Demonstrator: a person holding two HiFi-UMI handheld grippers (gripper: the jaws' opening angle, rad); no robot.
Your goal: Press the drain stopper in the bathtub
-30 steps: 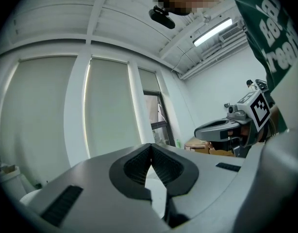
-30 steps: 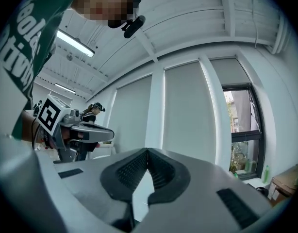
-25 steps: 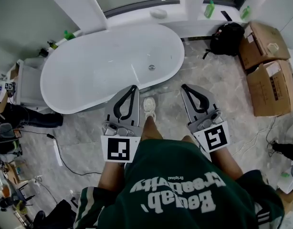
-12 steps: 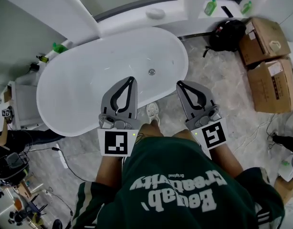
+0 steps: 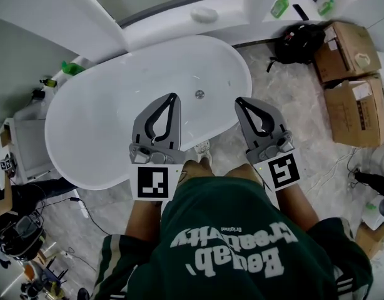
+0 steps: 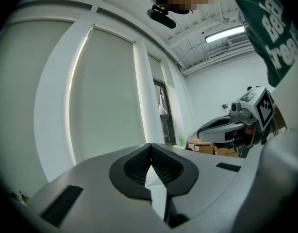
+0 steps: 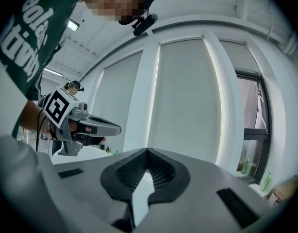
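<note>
A person in a green printed shirt [image 5: 229, 242] stands at the bathtub [image 5: 104, 124], a gripper in each hand, having closed in on it over the past second: the tub, which lay clear ahead of both grippers a moment ago, now sits beneath the left gripper [image 5: 173, 96], while the right gripper [image 5: 238, 100] reaches its near rim. Both grippers are pressed together and carry nothing, their ribbed pads meeting with only a sliver of light behind them. A white shoe [image 5: 201, 149] is planted at the foot of the tub. The drain stopper [image 5: 199, 94] sits on the tub floor towards its right end, between the two gripper tips and slightly beyond them, not yet touched; the approach looks nearly complete, with the reach down into the basin still to come. Nothing lies in the tub to block the way, though its near wall must be cleared. Beyond it, green bottles [image 5: 279, 6] stand on the white ledge, with a black backpack [image 5: 298, 42] and cardboard boxes [image 5: 354, 105] on the floor at right.
</note>
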